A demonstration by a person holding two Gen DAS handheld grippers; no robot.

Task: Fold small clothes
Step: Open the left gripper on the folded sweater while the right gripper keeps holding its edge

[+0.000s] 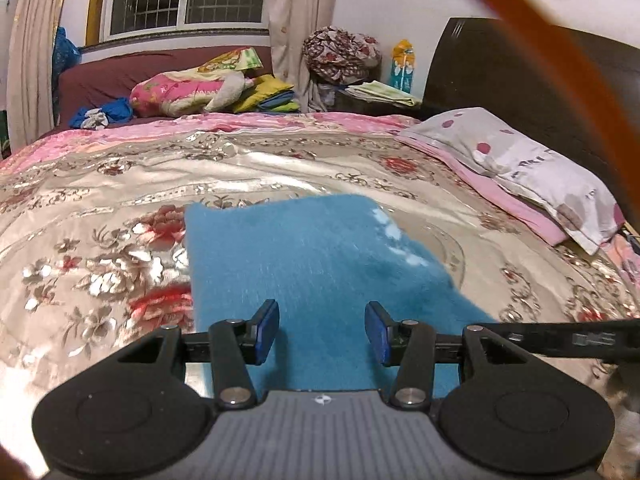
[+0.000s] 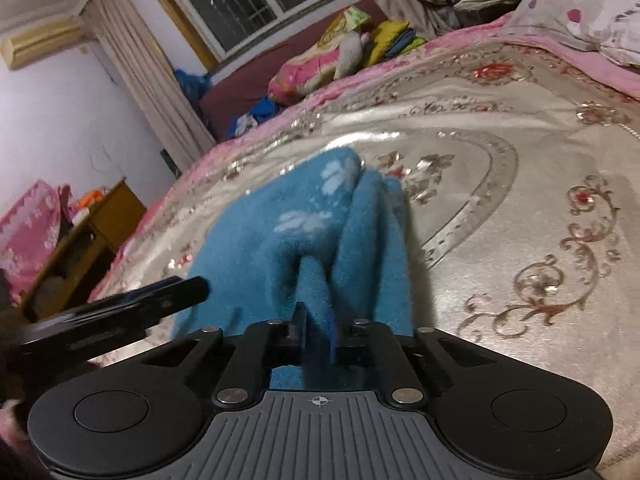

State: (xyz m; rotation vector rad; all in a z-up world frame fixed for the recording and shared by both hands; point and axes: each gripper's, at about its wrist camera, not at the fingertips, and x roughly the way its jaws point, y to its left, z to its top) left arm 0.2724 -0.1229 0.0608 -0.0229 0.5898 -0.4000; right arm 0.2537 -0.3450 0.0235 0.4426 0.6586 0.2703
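A fuzzy blue cloth (image 1: pixel 308 264) with pale paw prints lies on the floral bedspread (image 1: pixel 120 208), folded into a rough rectangle. My left gripper (image 1: pixel 322 330) hovers open over its near edge, blue pads spread wide, nothing between them. In the right wrist view the same blue cloth (image 2: pixel 304 224) is bunched into ridges, and my right gripper (image 2: pixel 318 332) is shut on a pinched fold of it, lifting that edge. The right gripper's body (image 1: pixel 560 338) shows as a black bar at the right of the left wrist view.
A spotted pillow (image 1: pixel 516 160) lies at the bed's right by a dark headboard (image 1: pixel 520 76). Piled bedding (image 1: pixel 192 90) and clothes sit beyond the far edge under a window. A wooden bedside cabinet (image 2: pixel 80 240) stands left of the bed.
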